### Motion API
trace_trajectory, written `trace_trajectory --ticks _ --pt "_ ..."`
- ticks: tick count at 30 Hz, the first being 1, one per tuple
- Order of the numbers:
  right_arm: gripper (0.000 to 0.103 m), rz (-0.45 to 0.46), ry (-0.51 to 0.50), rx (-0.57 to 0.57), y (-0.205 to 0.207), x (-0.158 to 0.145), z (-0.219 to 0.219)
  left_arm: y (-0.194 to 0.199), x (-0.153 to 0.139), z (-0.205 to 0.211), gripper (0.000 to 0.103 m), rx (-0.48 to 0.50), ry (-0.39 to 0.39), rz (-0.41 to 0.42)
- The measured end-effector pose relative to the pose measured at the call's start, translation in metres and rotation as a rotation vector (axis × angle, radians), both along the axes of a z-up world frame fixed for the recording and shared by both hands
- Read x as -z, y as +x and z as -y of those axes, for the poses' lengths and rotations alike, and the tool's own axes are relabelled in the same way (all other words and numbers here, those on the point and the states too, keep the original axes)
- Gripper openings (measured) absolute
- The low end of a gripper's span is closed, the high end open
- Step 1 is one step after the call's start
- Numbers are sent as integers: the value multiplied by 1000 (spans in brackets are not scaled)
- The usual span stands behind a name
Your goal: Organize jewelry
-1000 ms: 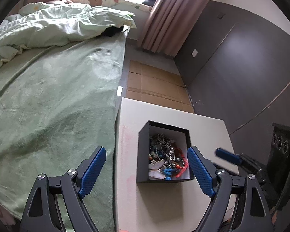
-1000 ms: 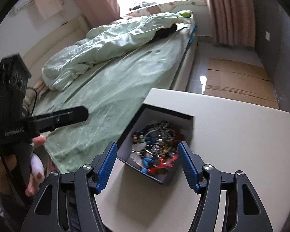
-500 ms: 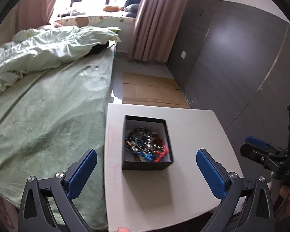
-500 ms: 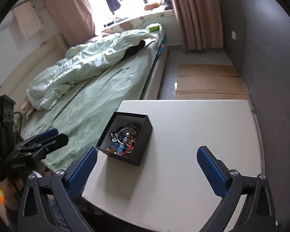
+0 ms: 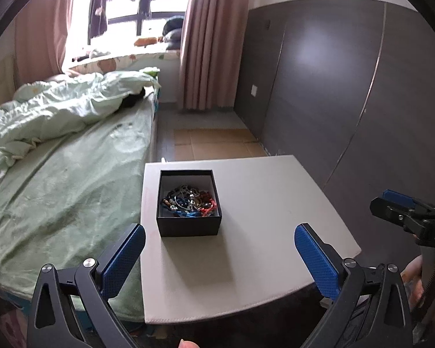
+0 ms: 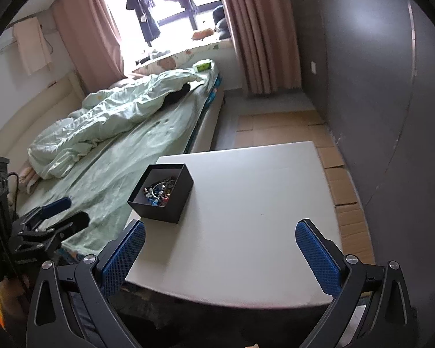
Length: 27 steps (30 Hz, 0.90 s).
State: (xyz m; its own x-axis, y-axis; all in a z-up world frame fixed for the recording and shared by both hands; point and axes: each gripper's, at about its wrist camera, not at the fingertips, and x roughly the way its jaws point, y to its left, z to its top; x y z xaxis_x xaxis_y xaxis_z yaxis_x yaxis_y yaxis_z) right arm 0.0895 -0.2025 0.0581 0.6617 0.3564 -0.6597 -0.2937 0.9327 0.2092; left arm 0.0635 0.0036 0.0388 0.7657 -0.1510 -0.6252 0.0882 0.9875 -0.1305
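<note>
A black open box (image 5: 188,226) stands on the left part of a pale square table (image 5: 261,232); it also shows in the right wrist view (image 6: 171,200). A tangle of beaded jewelry (image 5: 188,201) fills its bottom, with blue, red and silver pieces (image 6: 159,192). My left gripper (image 5: 219,246) is wide open and empty, held back over the table's near edge. My right gripper (image 6: 219,246) is wide open and empty, back from the box to its right. Each gripper appears at the side of the other's view.
A bed with green sheet and rumpled duvet (image 5: 58,150) runs along the table's left side. A dark grey wardrobe wall (image 5: 348,87) stands to the right. Flattened cardboard (image 5: 214,145) lies on the floor beyond the table. Pink curtains (image 5: 211,37) hang by the window.
Both grippers have pulled back and up from the box and opened wider. The box now looks smaller and farther in both views.
</note>
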Motion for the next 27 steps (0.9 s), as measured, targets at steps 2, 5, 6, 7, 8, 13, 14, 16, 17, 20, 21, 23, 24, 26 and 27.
trace_trajectory --ticks 2,5,6,7,8,13,14,16,17,20,21,23,24,26,27 --pt "103 22 -10 22 -8 -2 5 -12 -5 2 103 -3 5 31" --pt "103 45 9 39 -19 -6 13 -26 -10 4 103 -17 11 63" --pt "103 55 23 42 -22 -8 16 -30 -10 3 103 -23 12 70" --pt "103 61 32 45 -25 -9 18 -33 -11 2 103 -30 15 77" --pt "103 67 38 48 -29 -9 20 -37 -11 2 103 -37 19 85" --pt "103 33 51 51 -39 -7 27 -55 -13 1 103 -62 46 126" --pt "103 33 46 54 -41 -8 28 -57 -14 1 103 -59 48 133" --pt "103 49 41 51 -49 -10 29 -62 -13 2 103 -55 51 141" --pt "103 56 40 50 -54 -11 30 -64 -13 2 103 -56 55 143" --pt "103 83 25 50 -66 -13 31 -67 -12 3 103 -66 67 150" --pt "103 92 21 48 -70 -14 31 -68 -13 3 103 -69 68 154" --pt "103 116 17 47 -78 -16 31 -69 -13 3 103 -80 70 161" --pt "103 125 14 49 -81 -16 31 -70 -13 1 103 -86 62 167" --pt "103 144 13 53 -85 -18 32 -71 -14 -1 103 -89 47 174" --pt "103 151 16 54 -87 -19 32 -72 -14 -2 103 -92 42 176"
